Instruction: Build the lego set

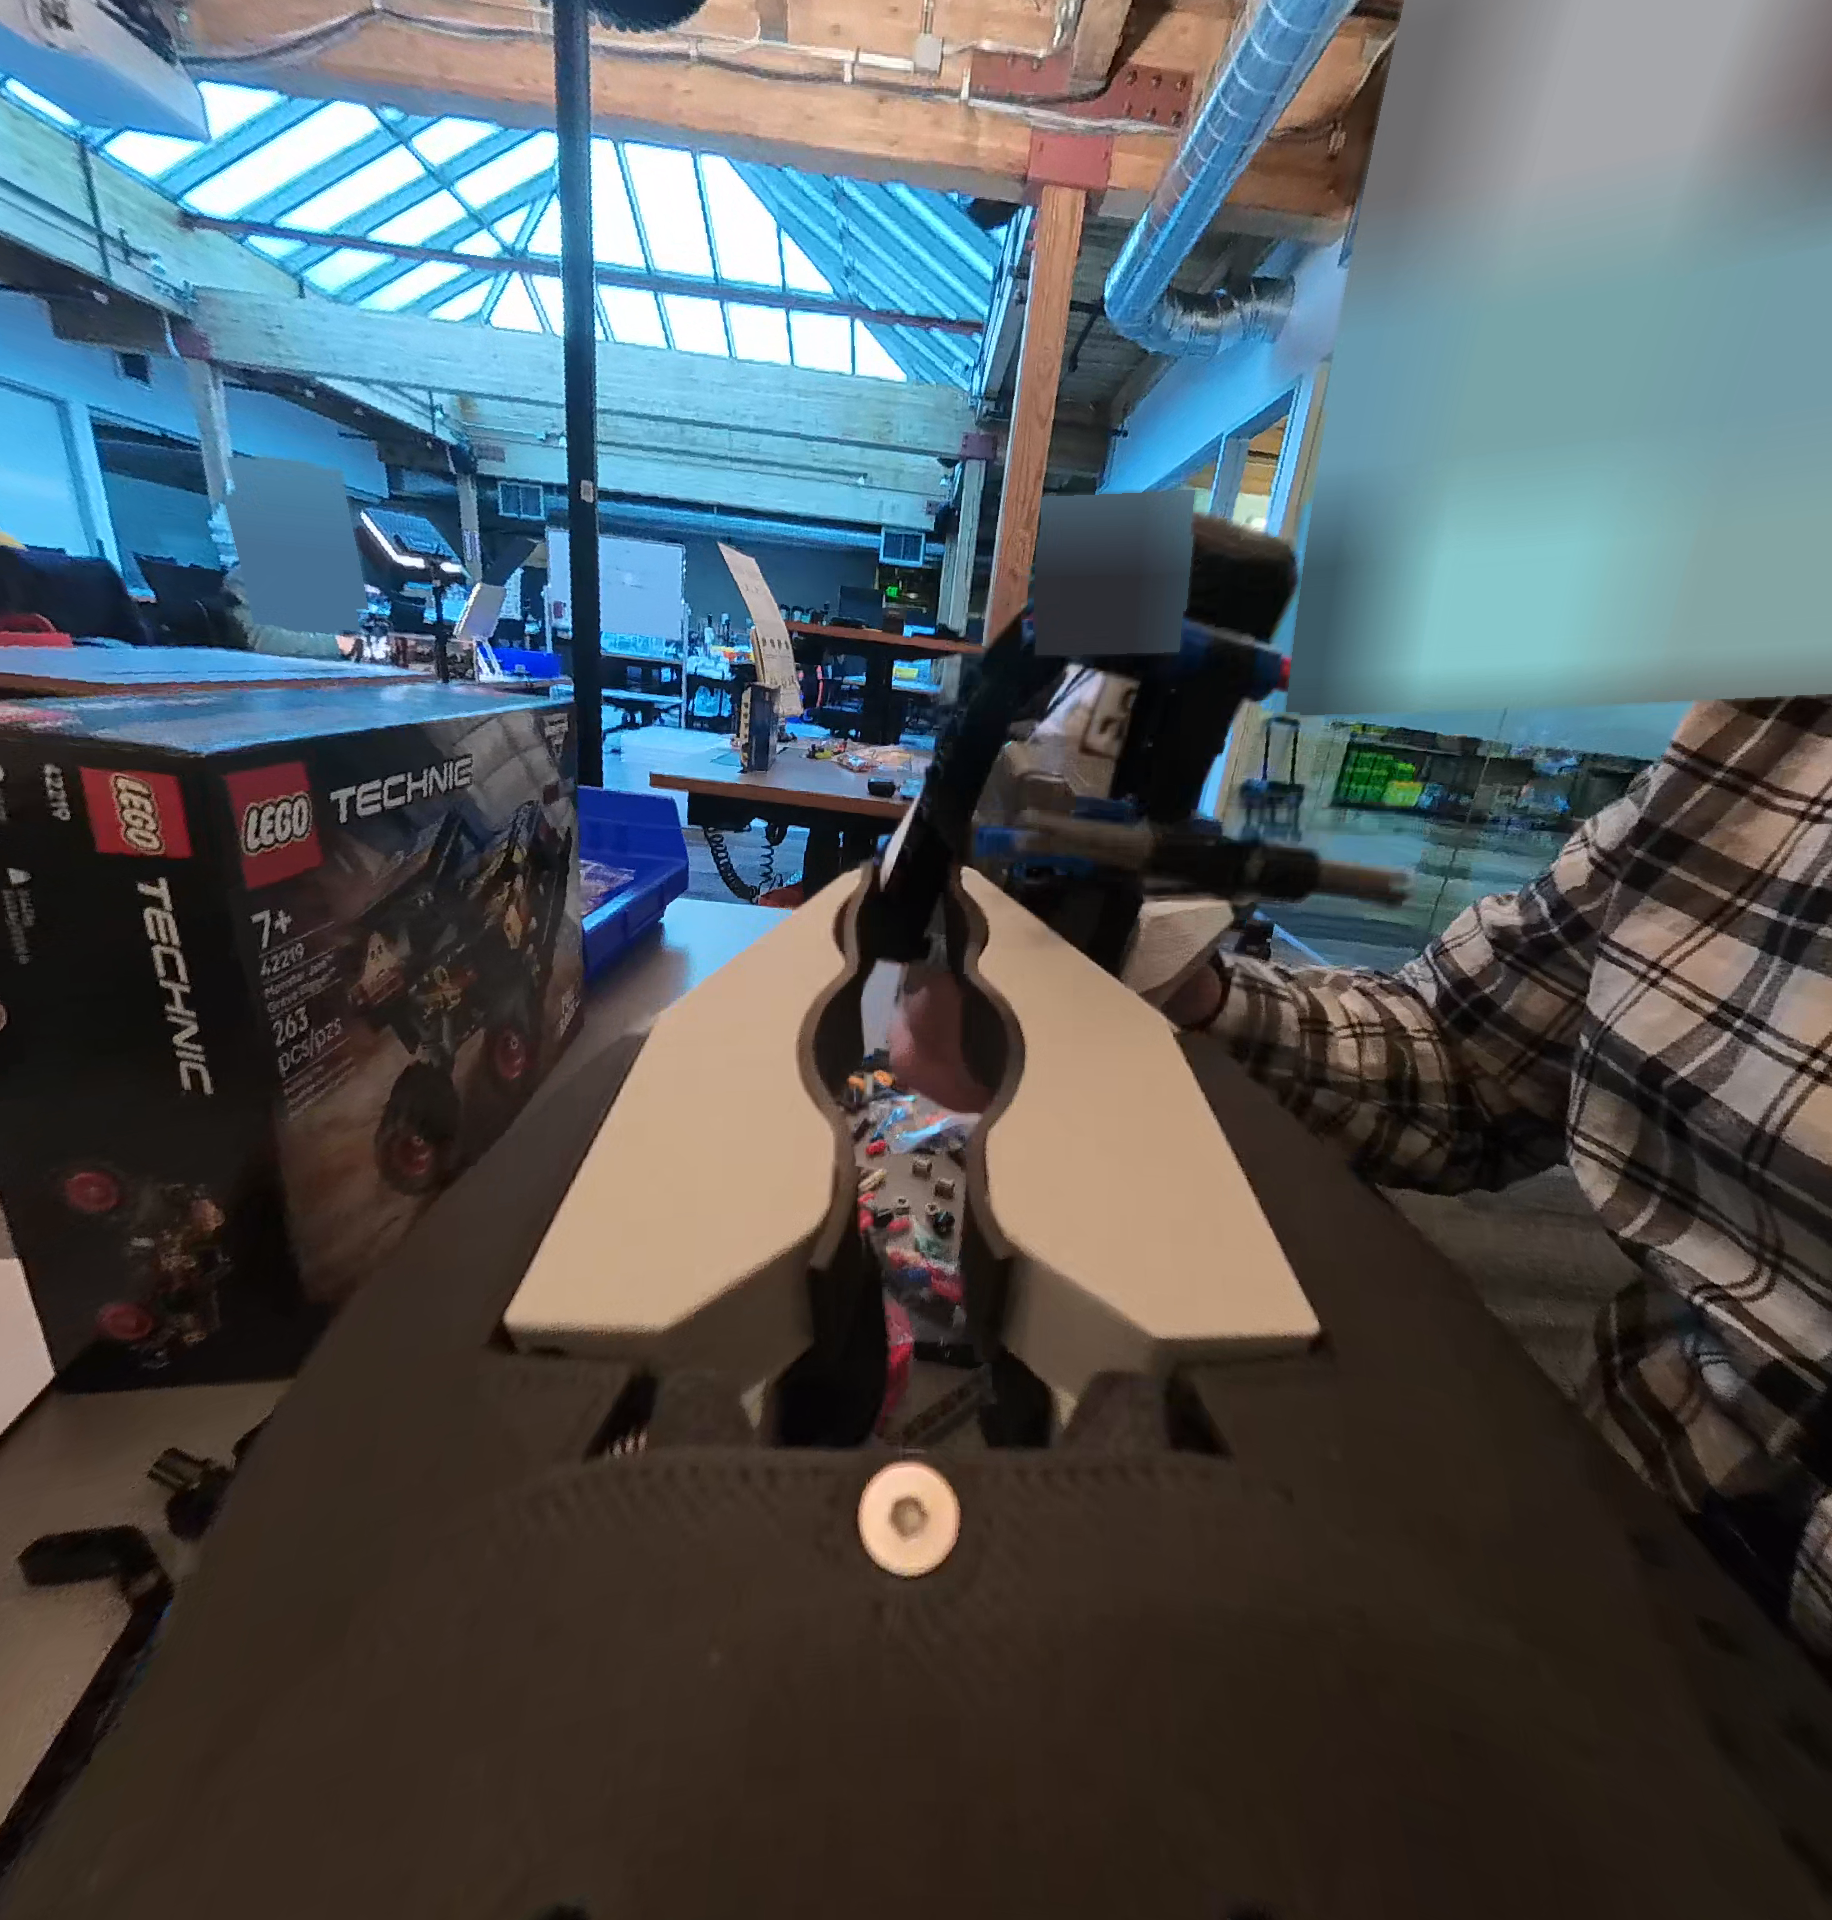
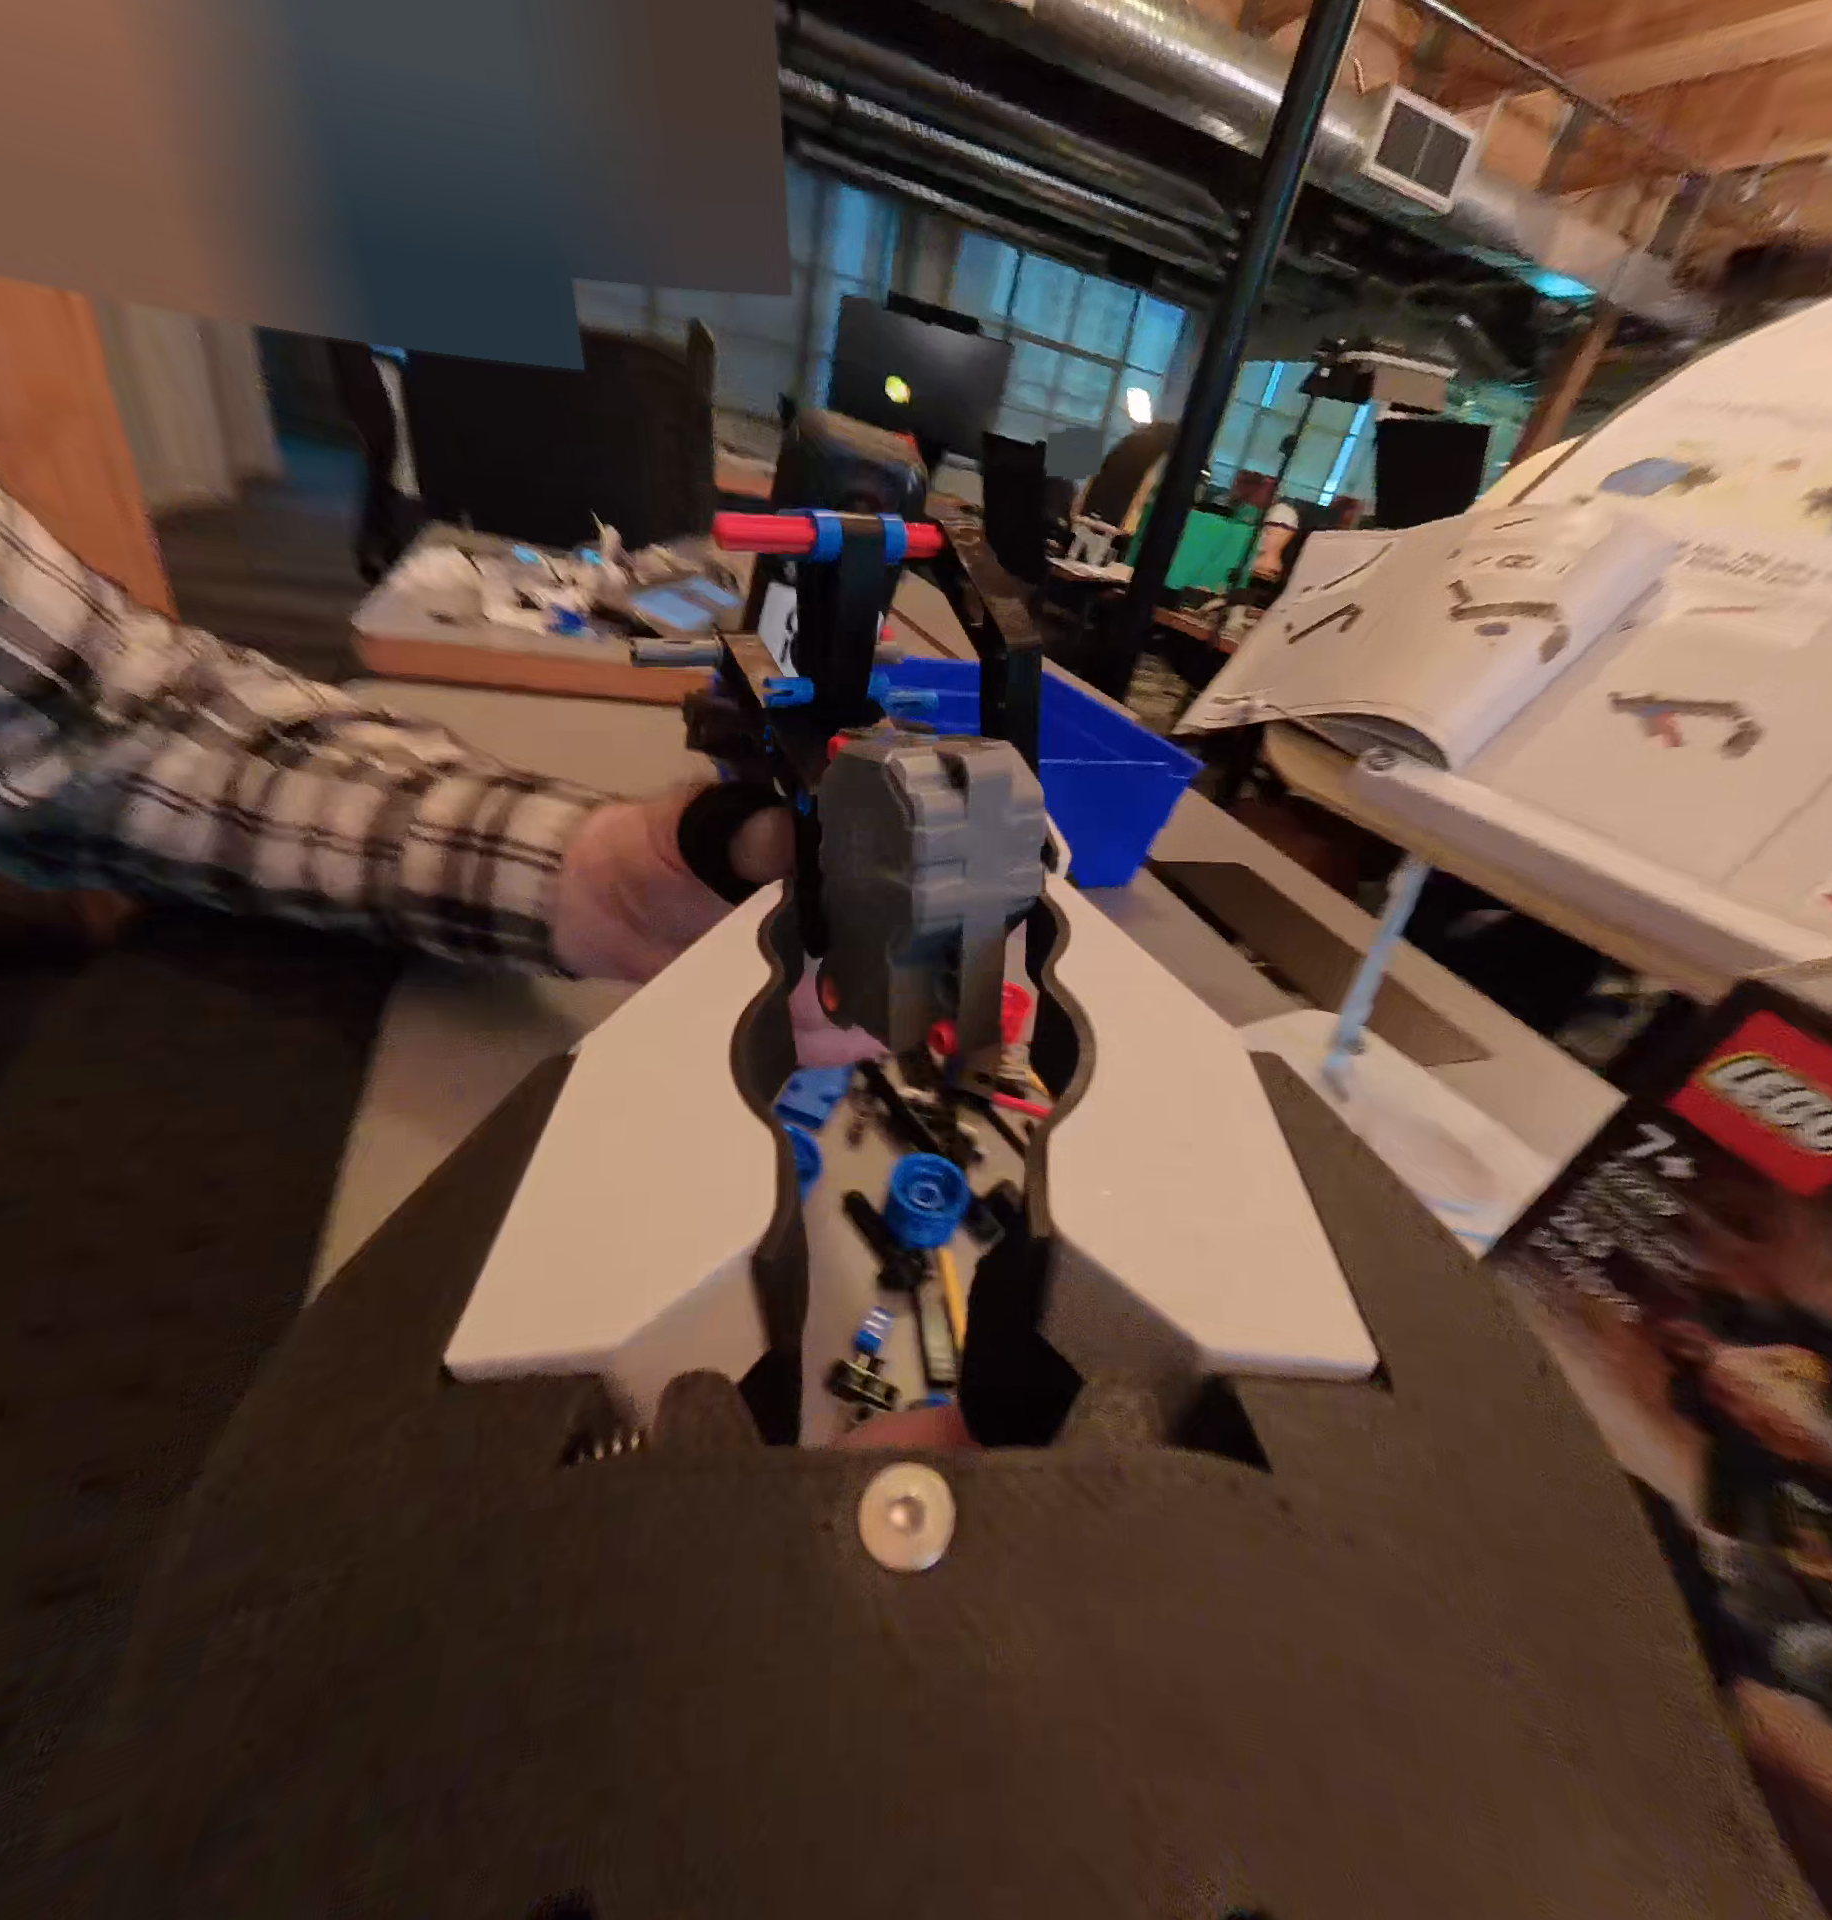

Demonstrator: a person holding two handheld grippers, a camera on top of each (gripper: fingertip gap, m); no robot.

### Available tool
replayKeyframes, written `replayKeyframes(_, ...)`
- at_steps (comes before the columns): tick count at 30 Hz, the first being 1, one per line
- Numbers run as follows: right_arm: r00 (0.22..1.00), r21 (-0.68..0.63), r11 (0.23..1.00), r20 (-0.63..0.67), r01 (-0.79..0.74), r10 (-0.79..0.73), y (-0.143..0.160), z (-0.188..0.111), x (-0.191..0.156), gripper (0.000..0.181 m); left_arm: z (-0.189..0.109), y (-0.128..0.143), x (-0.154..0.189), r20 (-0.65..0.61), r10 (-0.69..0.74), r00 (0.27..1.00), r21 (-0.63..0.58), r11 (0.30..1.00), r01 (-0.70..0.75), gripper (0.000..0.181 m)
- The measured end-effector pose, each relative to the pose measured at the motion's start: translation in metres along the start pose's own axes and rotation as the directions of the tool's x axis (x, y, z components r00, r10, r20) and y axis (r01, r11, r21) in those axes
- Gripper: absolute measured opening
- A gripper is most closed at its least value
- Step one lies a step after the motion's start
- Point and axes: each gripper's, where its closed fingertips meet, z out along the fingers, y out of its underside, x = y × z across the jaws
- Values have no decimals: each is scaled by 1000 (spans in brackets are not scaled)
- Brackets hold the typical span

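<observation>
Table (image 1: 18, 1475): grey top, carrying all I see. Set box (image 1: 268, 997): dark, printed, standing left of my left gripper (image 1: 907, 914). Instruction booklet (image 2: 1577, 665): open on a stand, right side. Blue bin (image 2: 1088, 790): behind the build. Lego assembly (image 2: 850, 665): black frame, red axle, blue pins, held up between both tools; my left tongs pinch its black beam, my right gripper (image 2: 922, 914) clamps its grey block. Loose pieces (image 2: 922, 1195): scattered beneath.

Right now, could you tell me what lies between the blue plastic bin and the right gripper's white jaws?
In the right wrist view, the grey ridged block of the lego assembly, clamped in those jaws, stands before the blue bin.
</observation>
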Motion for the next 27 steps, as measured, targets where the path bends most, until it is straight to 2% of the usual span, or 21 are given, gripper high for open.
replayKeyframes(3,981,-54,984,-80,172,-176,2,-1,3,40,-2,7,-5,-4,-71,997,-45,997,70,13)
replayKeyframes(5,955,-81,961,-118,265,-273,3,-1,3,40,-7,9,-2,-88,-198,976,-62,979,193,13)
replayKeyframes(6,942,-80,952,-141,295,-304,0,-2,5,39,-10,5,-6,-97,-256,962,-39,967,253,29)
replayKeyframes(7,937,-74,949,-149,307,-315,-2,-2,4,38,-13,2,-7,-109,-286,952,-31,958,284,31)
replayKeyframes(11,886,-112,908,-198,403,-418,-5,-7,10,37,-17,-1,-6,-115,-295,949,-48,956,291,37)
replayKeyframes(15,801,-173,833,-231,525,-553,-3,-10,13,33,-23,-3,14,-251,-384,889,-96,923,371,67)
replayKeyframes(20,746,-222,783,-239,581,-621,1,-8,14,30,-20,-3,36,-316,-334,888,-141,942,304,78)
replayKeyframes(23,732,-246,770,-243,589,-637,4,-8,17,30,-18,1,37,-288,-264,920,-145,962,231,66)
replayKeyframes(27,706,-290,746,-248,600,-664,12,-8,24,28,-13,2,38,-258,-166,952,-139,981,134,27)
